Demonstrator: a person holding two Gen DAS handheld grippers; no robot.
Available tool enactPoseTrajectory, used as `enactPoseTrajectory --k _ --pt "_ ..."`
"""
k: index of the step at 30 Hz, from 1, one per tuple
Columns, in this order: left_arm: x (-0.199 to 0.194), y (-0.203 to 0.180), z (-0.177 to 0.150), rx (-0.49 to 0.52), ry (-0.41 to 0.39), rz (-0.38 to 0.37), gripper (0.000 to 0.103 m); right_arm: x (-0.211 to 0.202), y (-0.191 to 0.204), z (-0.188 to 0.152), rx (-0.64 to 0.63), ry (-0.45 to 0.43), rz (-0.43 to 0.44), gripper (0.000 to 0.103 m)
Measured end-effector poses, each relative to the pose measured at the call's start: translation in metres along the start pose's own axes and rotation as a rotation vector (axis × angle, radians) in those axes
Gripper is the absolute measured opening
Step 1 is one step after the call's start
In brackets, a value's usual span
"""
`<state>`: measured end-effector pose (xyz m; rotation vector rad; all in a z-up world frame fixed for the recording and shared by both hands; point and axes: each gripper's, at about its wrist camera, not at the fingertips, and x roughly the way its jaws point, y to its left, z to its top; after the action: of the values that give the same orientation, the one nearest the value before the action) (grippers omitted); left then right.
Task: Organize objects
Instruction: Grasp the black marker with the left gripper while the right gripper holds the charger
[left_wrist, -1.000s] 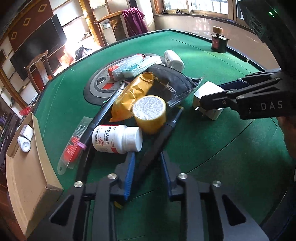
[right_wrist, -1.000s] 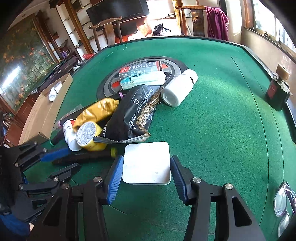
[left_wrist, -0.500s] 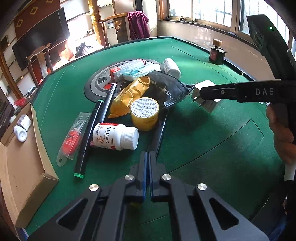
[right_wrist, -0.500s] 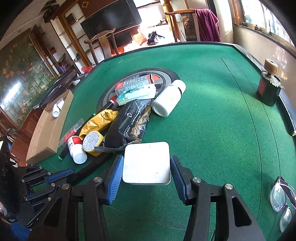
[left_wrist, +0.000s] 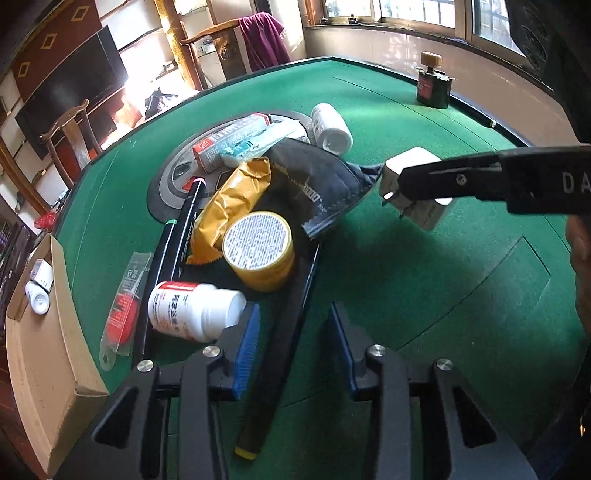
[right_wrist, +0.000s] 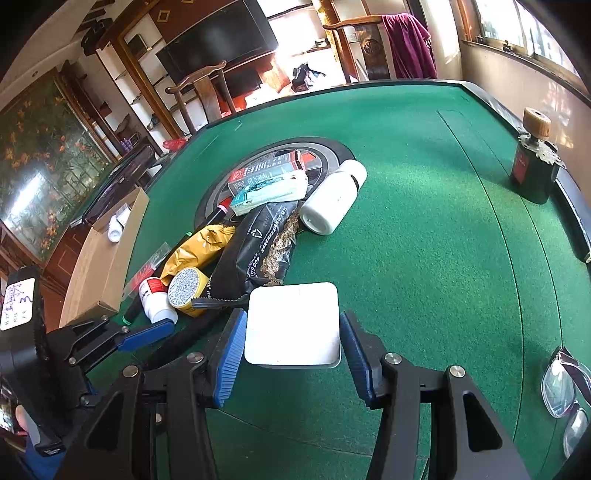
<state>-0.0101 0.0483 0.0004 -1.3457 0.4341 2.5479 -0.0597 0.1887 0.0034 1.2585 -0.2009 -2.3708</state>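
Note:
A pile of small items lies on the green table. My left gripper (left_wrist: 293, 341) is open, its jaws on either side of a black marker (left_wrist: 280, 339) with a yellow end, beside a white pill bottle (left_wrist: 195, 310) and a yellow tin (left_wrist: 258, 251). My right gripper (right_wrist: 291, 349) is shut on a white square charger block (right_wrist: 293, 325), held just above the felt; the block also shows in the left wrist view (left_wrist: 413, 192). A black pouch (right_wrist: 258, 254), a gold packet (left_wrist: 236, 199) and another white bottle (right_wrist: 332, 203) lie in the pile.
An open cardboard box (left_wrist: 37, 354) with a small white bottle stands at the table's left edge. A dark bottle with a wooden cap (right_wrist: 532, 162) stands at the far right rim. Glasses (right_wrist: 565, 391) lie at the right. Boxes (right_wrist: 266, 177) lie on the centre disc.
My left gripper was shut half a second ago and has opened, moving forward around the black marker. My right gripper keeps hold of the white block, lifted slightly.

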Motion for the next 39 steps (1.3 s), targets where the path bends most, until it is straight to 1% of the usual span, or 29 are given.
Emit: enactPoseTrajectory --k 1,2,3,5,9,14,15,16,18,19,21,23,25,27,28,29,30,33,34,35,39 --pt "0.001 -0.001 0.001 -0.009 0.0 -0.014 0.024 0.0 0.0 0.0 -0.001 0.0 0.002 0.055" --pt "0.001 -0.002 0.001 -0.011 0.0 -0.024 0.019 0.0 0.0 0.0 -0.001 -0.001 0.001 0.055" --pt "0.001 -0.003 0.001 -0.01 -0.002 -0.023 0.018 0.0 0.0 0.0 -0.001 -0.002 -0.002 0.055" --pt "0.0 -0.005 0.0 -0.008 -0.008 -0.011 0.018 -0.002 0.0 -0.001 0.0 -0.005 0.001 0.055" --pt "0.0 -0.002 -0.001 -0.025 -0.007 -0.024 0.018 -0.005 0.001 -0.002 -0.003 -0.023 0.012 0.056" --pt "0.0 -0.001 0.0 -0.03 -0.008 -0.026 0.019 -0.018 0.003 -0.001 -0.014 -0.091 -0.002 0.055" --pt "0.0 0.0 -0.001 -0.03 -0.008 -0.027 0.019 -0.019 0.004 -0.001 -0.02 -0.093 -0.006 0.055" --pt "0.0 0.0 -0.001 -0.029 -0.008 -0.027 0.019 -0.018 0.004 -0.001 -0.02 -0.089 -0.009 0.055" --pt "0.0 0.0 -0.001 -0.029 -0.008 -0.028 0.019 -0.012 0.002 0.0 -0.009 -0.059 0.013 0.055" --pt "0.0 0.0 -0.001 -0.029 -0.009 -0.03 0.019 -0.011 0.001 0.0 -0.005 -0.053 0.013 0.053" --pt "0.0 0.001 -0.001 -0.028 -0.008 -0.037 0.019 -0.01 -0.001 0.0 0.006 -0.048 -0.005 0.052" --pt "0.0 0.001 0.0 -0.028 -0.006 -0.033 0.023 -0.008 -0.006 0.001 0.022 -0.033 -0.002 0.052" --pt "0.001 0.001 0.001 -0.023 -0.006 -0.023 0.025 -0.003 -0.008 0.0 0.027 -0.005 -0.018 0.052" --pt "0.001 0.0 0.002 -0.02 -0.009 -0.017 0.027 0.001 -0.005 -0.002 0.013 0.019 0.005 0.053" --pt "0.001 0.0 0.002 -0.02 -0.012 -0.009 0.03 0.002 -0.001 -0.003 -0.001 0.02 0.009 0.053" --pt "0.001 -0.001 0.001 -0.018 -0.016 0.004 0.034 0.002 0.003 -0.004 -0.022 0.016 -0.001 0.054" --pt "0.001 0.0 0.001 -0.018 -0.019 0.01 0.034 0.002 0.008 -0.005 -0.049 0.01 -0.016 0.054" --pt "0.0 0.0 -0.001 -0.02 -0.027 0.014 0.034 0.005 0.018 -0.008 -0.095 0.01 -0.046 0.063" --pt "0.0 -0.001 -0.001 -0.013 -0.032 0.012 0.031 0.007 0.021 -0.009 -0.107 0.009 -0.064 0.064" --pt "-0.001 -0.003 -0.002 -0.01 -0.036 0.013 0.029 0.01 0.023 -0.009 -0.114 0.012 -0.084 0.065" --pt "-0.001 -0.006 -0.003 0.002 -0.044 0.033 0.029 0.023 0.019 -0.011 -0.108 0.059 -0.122 0.065"
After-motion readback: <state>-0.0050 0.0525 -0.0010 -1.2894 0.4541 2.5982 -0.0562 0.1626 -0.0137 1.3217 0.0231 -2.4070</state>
